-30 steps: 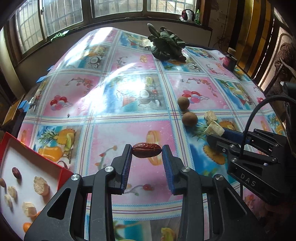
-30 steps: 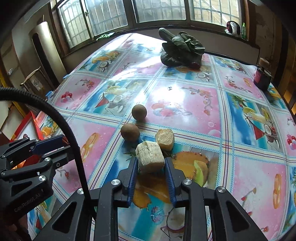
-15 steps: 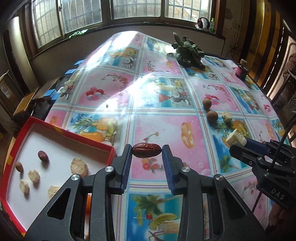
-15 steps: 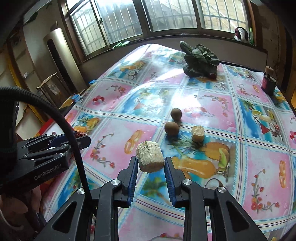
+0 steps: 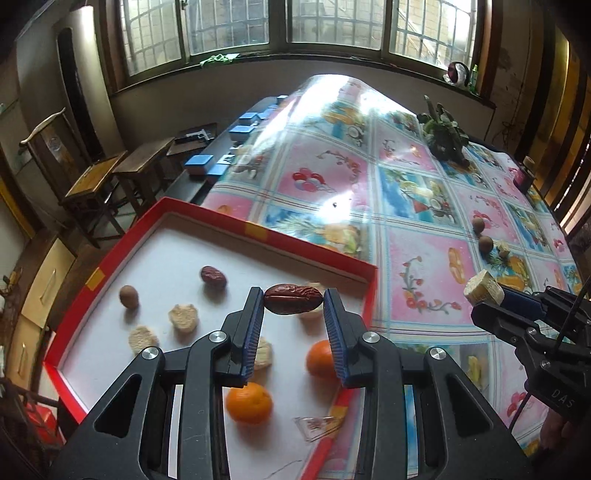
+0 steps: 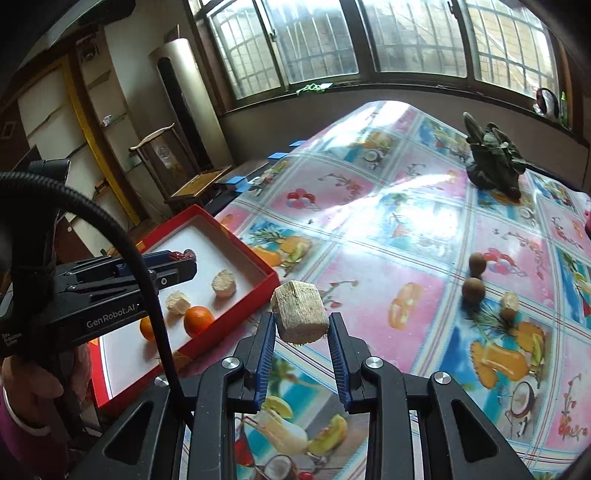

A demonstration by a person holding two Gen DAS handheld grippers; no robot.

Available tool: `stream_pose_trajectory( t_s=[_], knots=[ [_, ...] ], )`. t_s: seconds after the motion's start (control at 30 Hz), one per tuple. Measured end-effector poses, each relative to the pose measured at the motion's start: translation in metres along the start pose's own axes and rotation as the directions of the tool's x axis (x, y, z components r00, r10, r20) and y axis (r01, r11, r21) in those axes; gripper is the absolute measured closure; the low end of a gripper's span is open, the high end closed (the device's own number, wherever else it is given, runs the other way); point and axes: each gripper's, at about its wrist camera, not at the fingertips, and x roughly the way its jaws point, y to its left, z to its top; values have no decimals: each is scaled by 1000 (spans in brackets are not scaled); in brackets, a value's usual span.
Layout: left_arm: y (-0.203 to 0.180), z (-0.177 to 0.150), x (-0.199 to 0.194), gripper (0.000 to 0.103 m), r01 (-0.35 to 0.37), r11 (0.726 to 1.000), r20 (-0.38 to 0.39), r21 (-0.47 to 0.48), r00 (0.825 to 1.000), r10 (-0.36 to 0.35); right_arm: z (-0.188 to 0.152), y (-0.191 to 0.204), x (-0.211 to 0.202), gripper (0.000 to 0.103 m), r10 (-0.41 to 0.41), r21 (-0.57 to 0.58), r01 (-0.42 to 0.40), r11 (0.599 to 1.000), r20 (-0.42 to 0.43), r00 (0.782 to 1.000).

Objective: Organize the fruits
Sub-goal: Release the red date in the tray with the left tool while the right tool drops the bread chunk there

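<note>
Fingers (image 5: pixel 255 317) of left gripper (image 5: pixel 293 306) pinch a red date (image 5: pixel 292 298) above the red tray (image 5: pixel 229 221); right gripper (image 6: pixel 301 326) clamps a sugarcane chunk (image 6: pixel 299 316) over the tablecloth (image 6: pixel 406 229) just beside that tray.

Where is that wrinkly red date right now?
In the left wrist view, the red date is clamped in the left tool, held above the red tray.

You had barred windows (image 5: pixel 229 29) running behind the desk (image 5: pixel 424 206), daylight glaring on its fruit-print cloth; wooden chairs (image 5: pixel 92 184) stood along the left wall.
</note>
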Motion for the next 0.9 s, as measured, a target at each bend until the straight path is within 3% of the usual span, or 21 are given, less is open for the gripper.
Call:
stream_pose_trajectory(
  t_s=[0.37,0.53,0.9],
  knots=[
    [72,-31,-8,70,-96,993,-28,-66,995,94,15,63,43,75,85,-112,-92,989,-66,994],
    [88,-43,-1,70,-111,990,-53,-86,993,106,22,88,76,75,108,-143,-123,982,-112,988],
    [96,-49,11,70,-119,988,-58,-97,992,114,33,112,134,75,75,-189,-109,976,-178,981]
  ],
)
